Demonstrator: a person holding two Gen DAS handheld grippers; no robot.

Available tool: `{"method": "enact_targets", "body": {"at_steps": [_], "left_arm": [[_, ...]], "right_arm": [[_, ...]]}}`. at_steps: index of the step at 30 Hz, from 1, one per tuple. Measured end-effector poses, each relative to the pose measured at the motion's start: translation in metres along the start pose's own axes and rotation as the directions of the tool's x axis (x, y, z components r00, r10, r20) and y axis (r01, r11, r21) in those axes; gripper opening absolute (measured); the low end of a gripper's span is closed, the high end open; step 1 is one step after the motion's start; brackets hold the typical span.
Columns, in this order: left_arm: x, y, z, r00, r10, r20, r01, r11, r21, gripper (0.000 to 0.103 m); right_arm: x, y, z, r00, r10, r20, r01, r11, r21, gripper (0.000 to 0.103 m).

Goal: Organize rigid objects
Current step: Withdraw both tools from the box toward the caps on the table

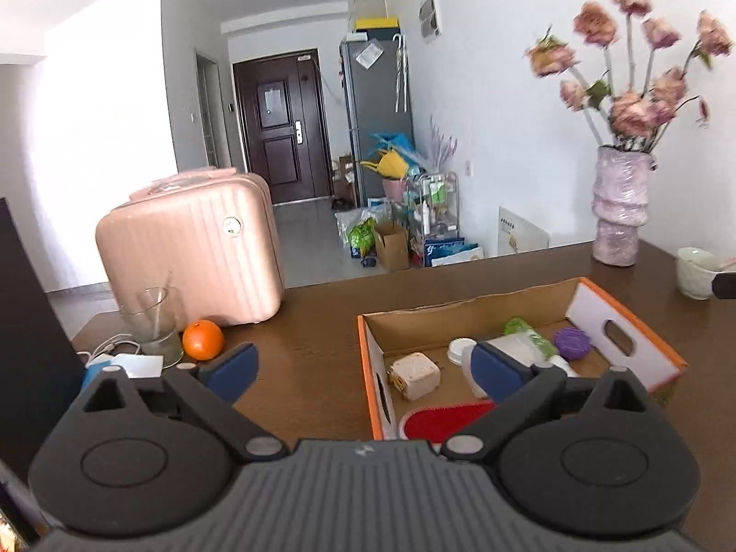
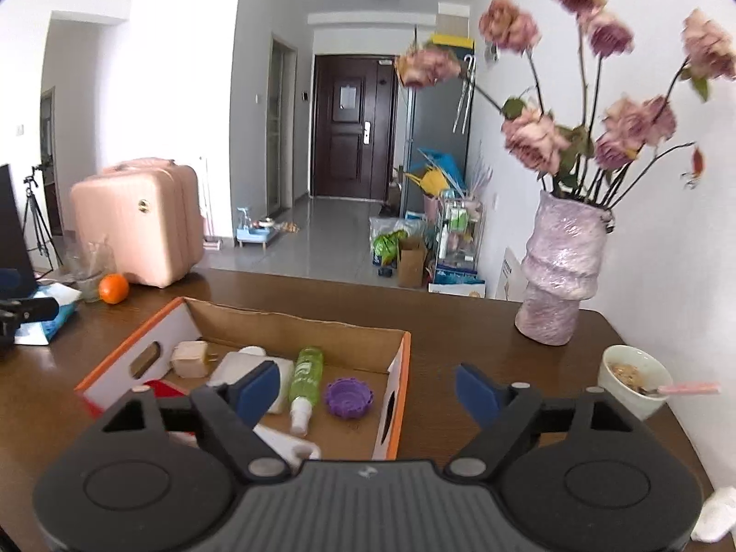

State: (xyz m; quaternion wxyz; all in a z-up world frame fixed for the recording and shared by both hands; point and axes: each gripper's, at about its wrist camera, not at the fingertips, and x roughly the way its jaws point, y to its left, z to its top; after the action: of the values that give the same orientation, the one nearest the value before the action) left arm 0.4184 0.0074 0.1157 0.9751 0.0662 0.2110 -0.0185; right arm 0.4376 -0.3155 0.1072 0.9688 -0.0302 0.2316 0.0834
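Left gripper [image 1: 363, 370]: jaws spread wide with nothing between the blue pads. It hangs over the table's near edge, and its right pad sits in front of the box contents.
Right gripper [image 2: 368, 388]: also spread apart and empty. Its left pad overlaps the box, its right pad is over bare table.
Box [image 2: 294, 322]: an open cardboard tray with orange edges and cut-out handles, sitting flat on the table, roughly centre. All the small stuff is inside it.
Charger [image 2: 191, 359]: a beige plug cube lying near the left end wall in the right wrist view.
Spray bottle [image 2: 304, 377]: green, lying on its side with the white nozzle toward the camera, about mid-box.
Purple lid [image 2: 348, 396]: scalloped and flat on the box floor, just right of the spray bottle, near the right end wall.
White items [image 2: 248, 365]: a white container plus a round cap beside the charger. They're partly hidden by a pad, so I can't tell exactly what they are.
Red pad [image 1: 448, 418]: red with a white rim, at the near end of the box.
Table [image 2: 460, 322]: dark wood.
Vase [image 2: 559, 271]: pinkish with dried roses, back right, well apart from the box.
Bowl [image 2: 632, 379]: white with food and a pink spoon, at the right near the table edge.
Orange [image 1: 202, 339]: back left, touching or just beside a glass [image 1: 154, 326].
Suitcase [image 1: 193, 253]: pink, behind the orange.
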Motion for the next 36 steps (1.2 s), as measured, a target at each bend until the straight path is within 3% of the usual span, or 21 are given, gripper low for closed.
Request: {"method": "enact_targets", "body": {"at_steps": [7, 15, 20, 27, 31, 36], "left_arm": [[-0.073, 0.000, -0.011, 0.998, -0.012, 0.054, 0.013, 1.000, -0.011, 0.103], [-0.131, 0.002, -0.034, 0.994, 0.003, 0.110, 0.000, 1.000, -0.031, 0.103], [-0.163, 0.001, -0.074, 0.992, 0.010, 0.125, -0.004, 0.999, -0.046, 0.103], [-0.209, -0.014, -0.133, 0.989, 0.004, 0.147, 0.000, 1.000, -0.032, 0.103], [-0.225, -0.020, -0.155, 0.990, -0.039, 0.133, 0.049, 0.996, -0.072, 0.103], [-0.228, -0.036, -0.185, 0.993, -0.073, 0.098, 0.083, 0.992, -0.094, 0.103]], "right_arm": [[-0.070, 0.027, -0.014, 0.997, 0.042, 0.066, -0.041, 0.999, -0.016, 0.087], [-0.125, 0.045, -0.029, 0.990, 0.052, 0.128, -0.052, 0.999, -0.001, 0.088], [-0.156, 0.054, -0.072, 0.986, 0.044, 0.158, -0.048, 0.999, 0.018, 0.091], [-0.194, 0.076, -0.148, 0.991, 0.055, 0.125, -0.060, 0.998, 0.037, 0.095], [-0.215, 0.091, -0.177, 0.989, 0.082, 0.126, -0.091, 0.994, 0.067, 0.098], [-0.225, 0.105, -0.204, 0.991, 0.105, 0.088, -0.106, 0.994, 0.009, 0.099]]}}
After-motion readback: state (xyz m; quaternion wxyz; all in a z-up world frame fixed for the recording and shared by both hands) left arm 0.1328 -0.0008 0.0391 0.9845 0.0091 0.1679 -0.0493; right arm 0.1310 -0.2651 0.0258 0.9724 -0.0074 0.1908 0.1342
